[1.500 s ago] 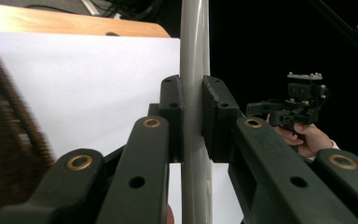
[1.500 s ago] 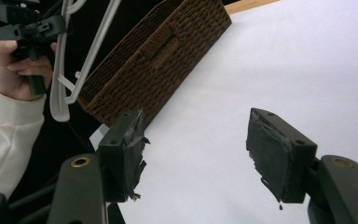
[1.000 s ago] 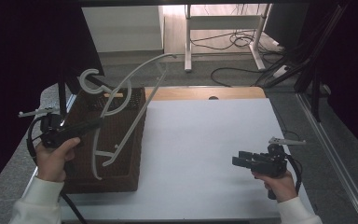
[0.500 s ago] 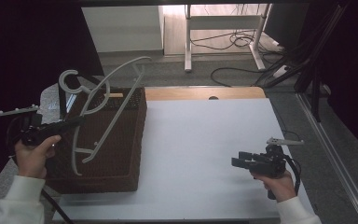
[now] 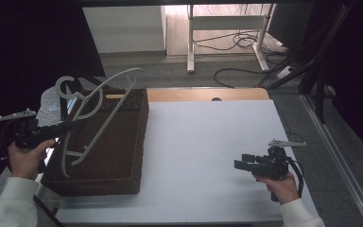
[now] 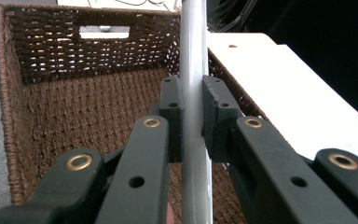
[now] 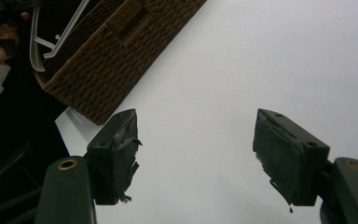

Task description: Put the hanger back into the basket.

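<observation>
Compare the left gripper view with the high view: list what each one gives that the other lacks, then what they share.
Left gripper view alone: the left gripper with its pads pressed on the white hanger's bar, plus the slot handle in the wicker basket's far wall.

High view alone: the hanger's hook and full outline lifted over the basket, the right gripper held over the white table, jaws apart with nothing between them, and cables on the floor beyond.

Shared: the hanger, the brown basket, the white table.
</observation>
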A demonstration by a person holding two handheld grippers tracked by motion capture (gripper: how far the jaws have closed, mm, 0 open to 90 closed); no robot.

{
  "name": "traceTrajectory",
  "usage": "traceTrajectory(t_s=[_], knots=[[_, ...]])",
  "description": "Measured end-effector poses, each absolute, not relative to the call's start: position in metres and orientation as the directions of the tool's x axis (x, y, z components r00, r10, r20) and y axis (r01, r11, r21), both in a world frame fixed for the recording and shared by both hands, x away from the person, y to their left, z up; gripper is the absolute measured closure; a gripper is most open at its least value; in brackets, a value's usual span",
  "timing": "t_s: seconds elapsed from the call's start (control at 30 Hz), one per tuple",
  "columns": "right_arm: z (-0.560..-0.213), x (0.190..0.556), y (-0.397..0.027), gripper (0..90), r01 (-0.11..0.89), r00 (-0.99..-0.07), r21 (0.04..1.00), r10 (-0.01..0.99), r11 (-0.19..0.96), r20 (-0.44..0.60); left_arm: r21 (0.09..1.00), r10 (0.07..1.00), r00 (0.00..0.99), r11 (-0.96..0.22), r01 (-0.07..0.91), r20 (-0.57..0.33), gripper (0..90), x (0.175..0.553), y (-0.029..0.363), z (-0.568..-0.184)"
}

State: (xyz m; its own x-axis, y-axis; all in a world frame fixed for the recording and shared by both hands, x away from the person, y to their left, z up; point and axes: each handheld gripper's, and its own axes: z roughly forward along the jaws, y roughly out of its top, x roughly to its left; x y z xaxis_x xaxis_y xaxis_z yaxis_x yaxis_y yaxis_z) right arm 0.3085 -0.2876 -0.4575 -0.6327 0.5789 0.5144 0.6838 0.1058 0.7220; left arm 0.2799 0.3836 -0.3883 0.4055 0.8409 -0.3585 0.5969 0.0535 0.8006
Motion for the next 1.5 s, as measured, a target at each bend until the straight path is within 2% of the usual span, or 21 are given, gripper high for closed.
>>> traceTrajectory(t_s=[0.27, 0.77, 0.8, 0.83, 0.87, 0.9, 0.97, 1.37, 1.5], knots=[[-0.458, 0.309, -0.288, 30.5, 0.683, -0.634, 0.722, 0.583, 0.113, 0.508, 0.787, 0.864, 0.366, 0.054, 0.614, -0.345, 80.2, 0.279, 0.392, -0.403], [-0.459, 0.31, -0.288, 30.2, 0.688, -0.626, 0.718, 0.588, 0.108, 0.512, 0.756, 0.861, 0.38, 0.01, 0.654, -0.339, 79.2, 0.283, 0.388, -0.421], [-0.459, 0.31, -0.289, 30.2, 0.688, -0.626, 0.718, 0.588, 0.106, 0.513, 0.749, 0.866, 0.37, 0.009, 0.663, -0.337, 74.5, 0.284, 0.388, -0.423], [-0.46, 0.31, -0.289, 30.1, 0.689, -0.625, 0.717, 0.587, 0.106, 0.514, 0.74, 0.872, 0.358, 0.008, 0.673, -0.335, 60.3, 0.286, 0.387, -0.424], [-0.46, 0.31, -0.288, 30.1, 0.691, -0.624, 0.714, 0.587, 0.108, 0.516, 0.722, 0.875, 0.349, 0.001, 0.692, -0.336, 33.5, 0.288, 0.385, -0.425], [-0.46, 0.31, -0.288, 30.1, 0.691, -0.624, 0.714, 0.587, 0.108, 0.516, 0.717, 0.882, 0.342, -0.008, 0.697, -0.323, 33.5, 0.288, 0.383, -0.425], [-0.46, 0.309, -0.288, 30.0, 0.692, -0.625, 0.714, 0.585, 0.109, 0.517, 0.716, 0.879, 0.353, -0.019, 0.698, -0.32, 24.1, 0.288, 0.38, -0.426], [-0.462, 0.313, -0.283, 30.0, 0.692, -0.638, 0.711, 0.569, 0.126, 0.519, 0.753, 0.853, 0.416, -0.042, 0.657, -0.316, 22.2, 0.273, 0.356, -0.415], [-0.46, 0.316, -0.282, 26.5, 0.672, -0.642, 0.729, 0.593, 0.131, 0.486, 0.762, 0.841, 0.44, -0.052, 0.645, -0.315, 22.6, 0.265, 0.339, -0.415]])
